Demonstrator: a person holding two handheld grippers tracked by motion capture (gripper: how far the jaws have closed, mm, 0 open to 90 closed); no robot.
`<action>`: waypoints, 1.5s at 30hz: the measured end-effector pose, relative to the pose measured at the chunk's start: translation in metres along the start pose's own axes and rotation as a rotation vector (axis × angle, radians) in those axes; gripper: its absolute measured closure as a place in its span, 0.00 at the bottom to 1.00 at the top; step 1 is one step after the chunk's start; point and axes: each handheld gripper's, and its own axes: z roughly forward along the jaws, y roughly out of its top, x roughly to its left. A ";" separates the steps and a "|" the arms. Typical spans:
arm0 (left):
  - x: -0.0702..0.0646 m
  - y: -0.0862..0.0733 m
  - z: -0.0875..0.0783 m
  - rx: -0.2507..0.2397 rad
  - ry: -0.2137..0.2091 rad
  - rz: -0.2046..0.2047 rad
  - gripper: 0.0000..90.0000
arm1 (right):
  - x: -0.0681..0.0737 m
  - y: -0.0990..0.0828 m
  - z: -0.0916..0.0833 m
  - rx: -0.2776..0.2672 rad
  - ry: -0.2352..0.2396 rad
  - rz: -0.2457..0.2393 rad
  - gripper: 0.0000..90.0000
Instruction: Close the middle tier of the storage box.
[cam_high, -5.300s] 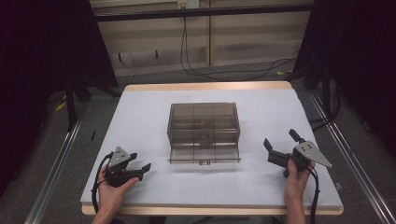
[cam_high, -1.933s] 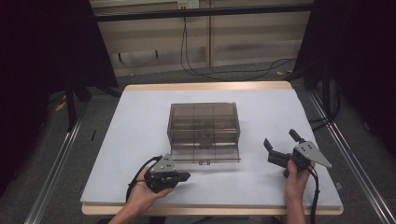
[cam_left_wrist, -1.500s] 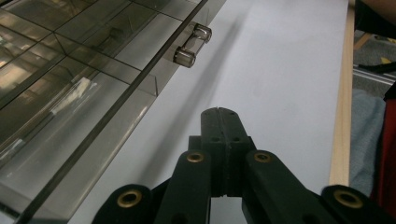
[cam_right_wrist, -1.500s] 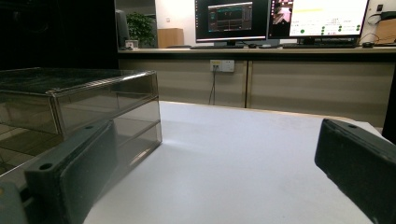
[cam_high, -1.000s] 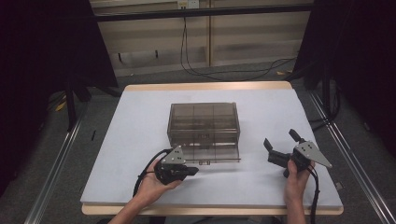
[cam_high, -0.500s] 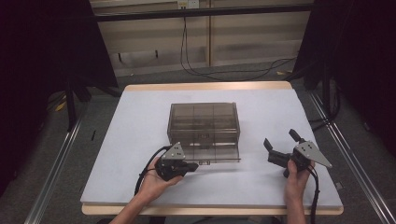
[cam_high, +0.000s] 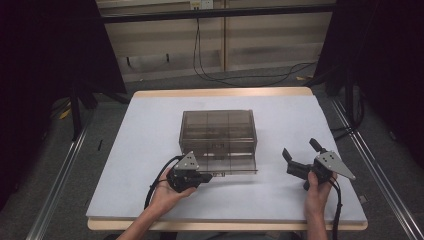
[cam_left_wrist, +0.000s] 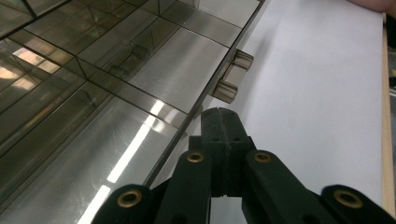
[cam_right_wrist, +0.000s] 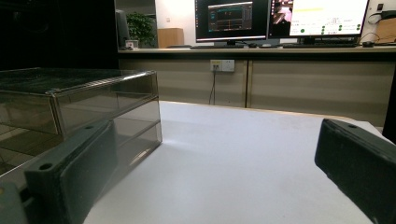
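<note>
Smoked plastic, see-through, makes up the box (cam_high: 218, 137) we are working at; it sits mid-table (cam_high: 150, 125), with a flat panel folded out along its near edge. Our left gripper (cam_high: 205, 176) has its jaws pressed together, tip right at that panel's edge, and in the left gripper view the closed tip (cam_left_wrist: 223, 122) lies just short of a small latch (cam_left_wrist: 232, 77) on the rim, with the box's divided compartments stretching off to the tool's left. We cannot tell whether the tip touches the panel. Our right gripper (cam_high: 298, 153) rests well apart from the box, jaws spread wide and holding nothing; its own view shows the box (cam_right_wrist: 79, 100) beyond its left jaw and monitors (cam_right_wrist: 280, 18) on a far counter.
</note>
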 end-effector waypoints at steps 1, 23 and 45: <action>0.000 0.000 0.001 -0.005 -0.002 -0.003 1.00 | 0.000 0.000 0.000 0.000 0.000 0.000 0.00; 0.001 0.003 -0.003 -0.005 -0.001 -0.006 1.00 | 0.000 0.000 0.000 0.000 0.000 0.000 0.00; 0.007 0.006 -0.002 -0.024 0.028 -0.027 1.00 | 0.000 0.000 0.000 0.002 -0.002 0.002 0.00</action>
